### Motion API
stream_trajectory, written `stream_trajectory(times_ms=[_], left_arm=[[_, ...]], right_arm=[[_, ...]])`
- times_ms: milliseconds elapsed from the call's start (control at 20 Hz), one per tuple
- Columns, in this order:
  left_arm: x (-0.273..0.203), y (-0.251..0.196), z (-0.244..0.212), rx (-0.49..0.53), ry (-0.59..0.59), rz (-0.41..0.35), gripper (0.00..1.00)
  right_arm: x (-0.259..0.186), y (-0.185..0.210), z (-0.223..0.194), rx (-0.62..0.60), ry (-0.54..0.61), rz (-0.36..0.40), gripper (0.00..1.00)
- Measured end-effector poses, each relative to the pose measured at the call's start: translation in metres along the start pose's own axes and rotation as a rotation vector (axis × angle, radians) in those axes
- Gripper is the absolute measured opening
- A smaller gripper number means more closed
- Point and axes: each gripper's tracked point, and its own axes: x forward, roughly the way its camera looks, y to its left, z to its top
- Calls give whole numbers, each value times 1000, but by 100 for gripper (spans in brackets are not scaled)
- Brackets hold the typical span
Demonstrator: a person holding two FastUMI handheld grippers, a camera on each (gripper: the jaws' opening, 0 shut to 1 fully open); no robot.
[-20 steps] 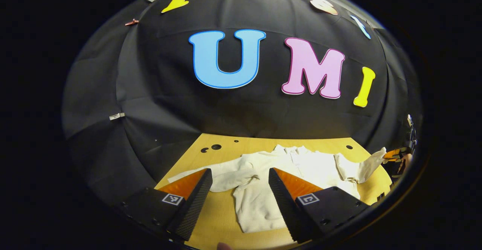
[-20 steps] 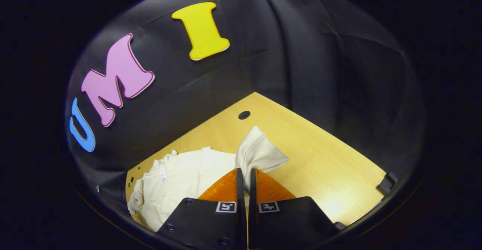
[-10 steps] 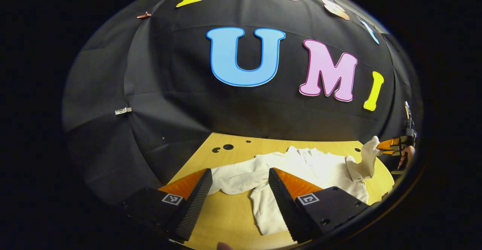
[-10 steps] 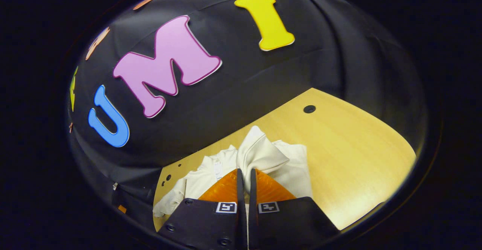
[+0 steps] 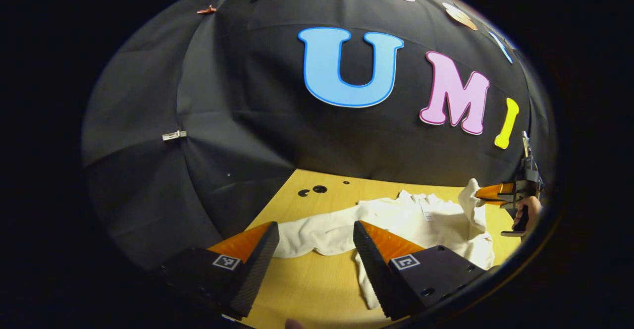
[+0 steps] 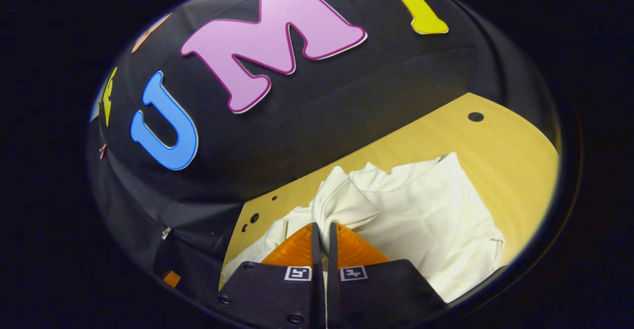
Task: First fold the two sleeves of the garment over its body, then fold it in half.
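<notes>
At 6 o'clock in the left gripper view, the left gripper [image 5: 316, 235] hovers with its fingers wide apart, gripping nothing. Just past them a cream sleeve [image 5: 317, 232] lies flat on the wooden table [image 5: 307, 289], running toward 3 o'clock into the garment [image 5: 421, 220]. Farther off, near 3 o'clock, a hand [image 5: 526, 211] holds the right gripper [image 5: 478, 193]. In the right gripper view, at 6 o'clock, the right gripper [image 6: 321, 230] is clamped on the other sleeve [image 6: 342, 202], lifted over the garment's body [image 6: 426, 210]. Beyond, toward 1 o'clock, bare table [image 6: 500, 136] has a round hole [image 6: 475, 116].
</notes>
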Motion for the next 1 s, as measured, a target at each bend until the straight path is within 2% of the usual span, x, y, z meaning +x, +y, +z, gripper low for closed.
stream_trajectory(times_ms=[250, 500, 750, 1000], left_arm=[[8, 18, -7, 5, 12, 32, 95], [23, 24, -18, 7, 36, 68, 95], [47, 25, -30, 9, 73, 76, 95], [74, 40, -47, 16, 120, 91, 94]], right_arm=[[38, 23, -50, -52, 83, 43, 6], [68, 14, -101, -68, 189, 26, 6], [83, -1, -132, -46, 265, -12, 6], [85, -5, -150, -9, 326, -27, 20]])
